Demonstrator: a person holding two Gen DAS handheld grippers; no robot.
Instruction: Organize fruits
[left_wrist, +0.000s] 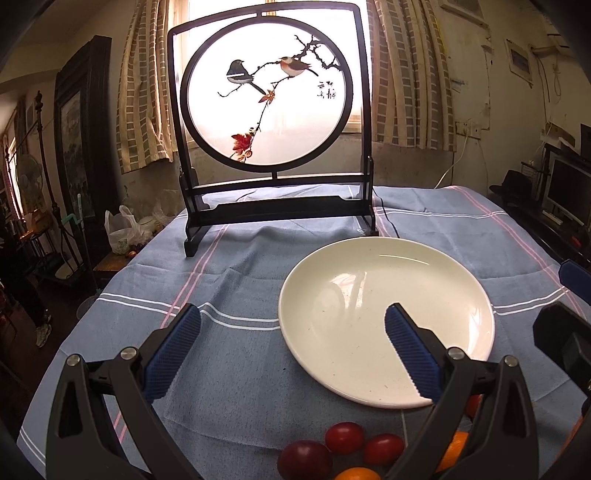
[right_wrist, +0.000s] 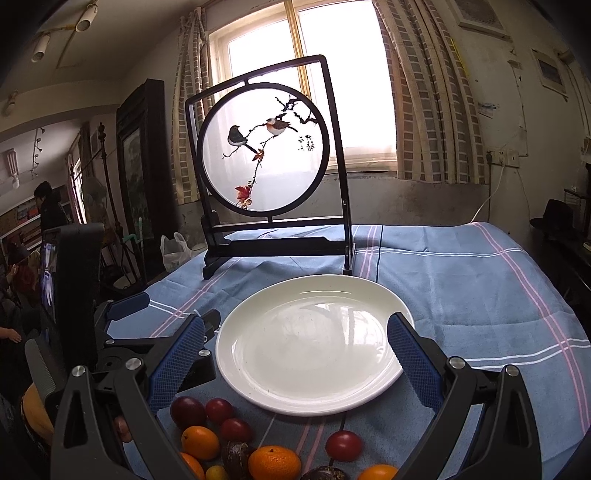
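A blue cloth with white and pink stripes covered the table, rumpled in soft folds, and behind it a window with checked curtains lit a cluttered room. At the far side of the cloth stood an upright dark-framed round screen painted with two birds on a branch. In front of it lay a white plate, shallow, glossy and bare. The fruits sat on the cloth at the near edge, just short of the plate's rim and apart from it: dark red plums or tomatoes, oranges and two dark brown wrinkled ones, bunched loosely in a row running left to right. They were roundish, so no long axis could be told. The left gripper hung above the cloth with its blue-padded jaws spread wide, grasping nothing, its right finger over the plate's edge. The right gripper also gaped wide and held nothing, framing the plate.
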